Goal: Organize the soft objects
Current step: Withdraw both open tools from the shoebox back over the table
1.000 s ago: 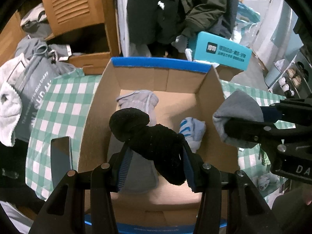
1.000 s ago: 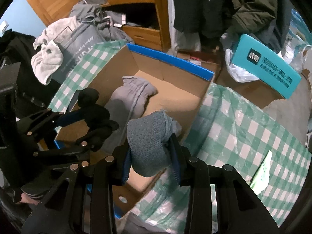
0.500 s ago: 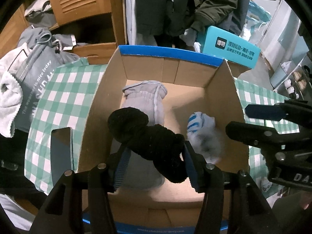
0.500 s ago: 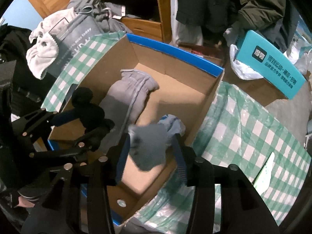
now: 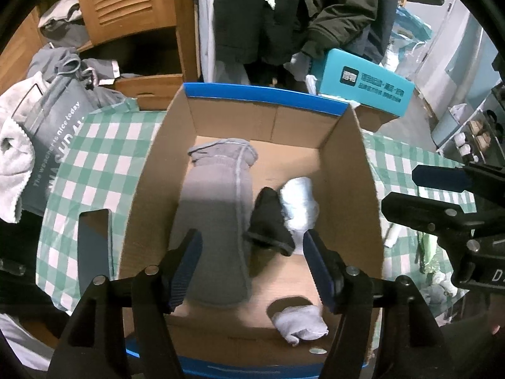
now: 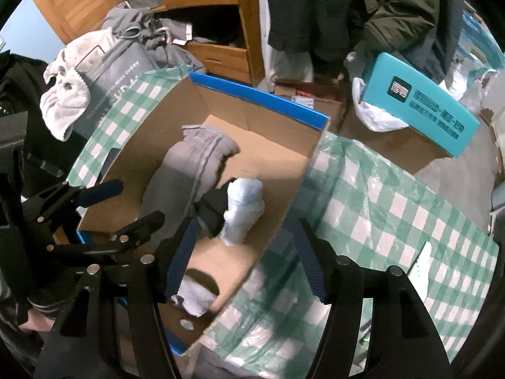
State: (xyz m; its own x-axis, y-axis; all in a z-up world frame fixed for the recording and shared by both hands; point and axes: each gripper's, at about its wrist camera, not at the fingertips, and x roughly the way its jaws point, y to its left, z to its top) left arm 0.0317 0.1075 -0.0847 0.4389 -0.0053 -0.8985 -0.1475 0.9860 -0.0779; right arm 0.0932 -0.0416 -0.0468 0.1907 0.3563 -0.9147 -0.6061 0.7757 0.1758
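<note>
Left wrist view shows the left gripper (image 5: 252, 265) with its jaws spread wide and nothing between them, poised over the cardboard box (image 5: 367, 170) on the green checked tablecloth (image 5: 91, 158). Inside the box lie a long grey garment (image 5: 214, 211), a black sock (image 5: 268, 221), a pale blue-white sock (image 5: 300, 205) touching it, and a small grey bundle (image 5: 300, 320) near the front wall. The right gripper (image 6: 244, 259) is likewise open and empty, hovering above the box's right wall. The risk from here appears to lie in the clutter: the black sock looks blurred, so it may not have settled, and could land on top of the pale sock, leaving the pile tangled. If either gripper descends to tidy, its wide fingers could catch the box wall or drag the cloth, shifting the box toward the table edge.
</note>
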